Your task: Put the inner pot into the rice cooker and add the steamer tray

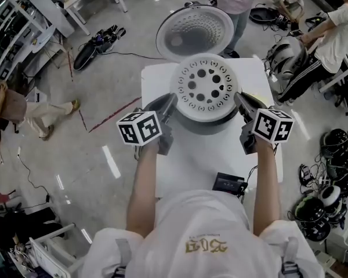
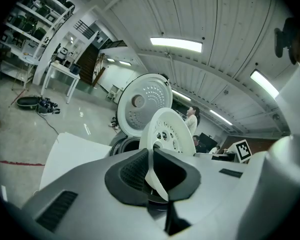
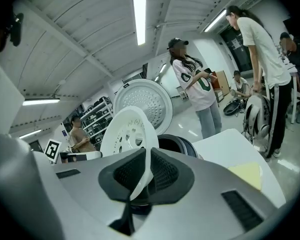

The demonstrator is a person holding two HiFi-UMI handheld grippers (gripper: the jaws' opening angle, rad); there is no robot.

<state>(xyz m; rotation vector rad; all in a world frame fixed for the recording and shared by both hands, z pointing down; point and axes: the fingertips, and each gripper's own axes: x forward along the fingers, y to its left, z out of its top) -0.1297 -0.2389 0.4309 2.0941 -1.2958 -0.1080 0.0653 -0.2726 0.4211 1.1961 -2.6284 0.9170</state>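
A round white steamer tray (image 1: 204,86) with several holes hangs level over the grey rice cooker (image 1: 207,124) on the white table (image 1: 158,79). My left gripper (image 1: 169,102) is shut on the tray's left rim and my right gripper (image 1: 239,99) on its right rim. In the left gripper view the steamer tray (image 2: 166,132) runs edge-on between the dark pads (image 2: 132,173), with the open lid (image 2: 141,102) behind it. In the right gripper view the steamer tray (image 3: 127,130) is pinched the same way, beside the dark pot opening (image 3: 176,144) and under the lid (image 3: 144,102).
The cooker's lid (image 1: 194,32) stands open at the far side. A black device (image 1: 229,183) lies on the table's near edge. A yellow sheet (image 3: 248,174) lies on the table. People (image 1: 330,36) stand and sit at the right; bags (image 1: 97,44) and cables lie on the floor.
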